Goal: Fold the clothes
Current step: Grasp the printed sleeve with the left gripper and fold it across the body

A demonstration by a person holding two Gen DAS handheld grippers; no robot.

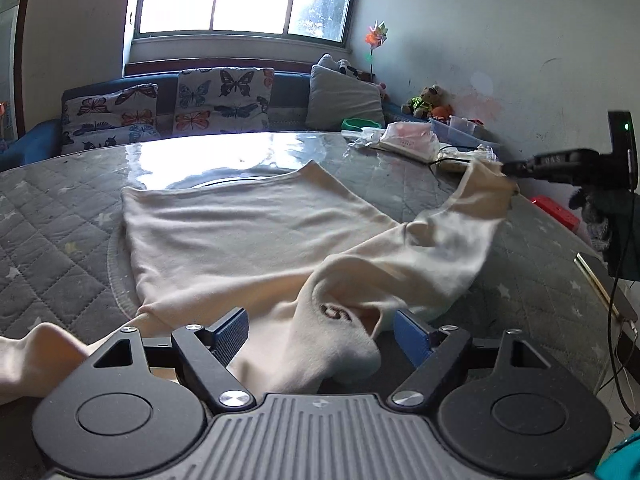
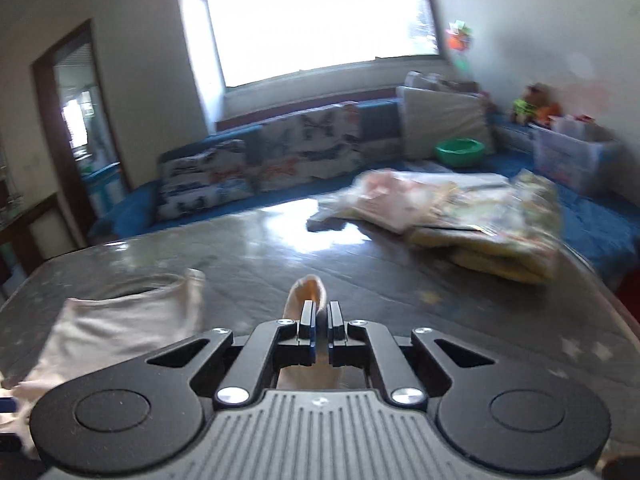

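Note:
A cream sweatshirt (image 1: 256,236) lies spread on the grey quilted table (image 1: 48,248). My left gripper (image 1: 320,332) is open, its blue pads on either side of a bunched part of the cloth near the collar label. My right gripper (image 2: 319,314) is shut on the end of a sleeve (image 2: 306,290). In the left wrist view the right gripper (image 1: 516,168) holds that sleeve (image 1: 460,224) lifted above the table at the right. The right wrist view shows the shirt body (image 2: 120,320) at lower left.
Plastic bags and packets (image 1: 404,140) lie at the table's far right, with a black cable. A red object (image 1: 556,210) and a phone (image 1: 604,280) sit at the right edge. Behind are a blue sofa with butterfly cushions (image 1: 168,108), a green bowl (image 2: 460,152) and a storage box (image 2: 568,160).

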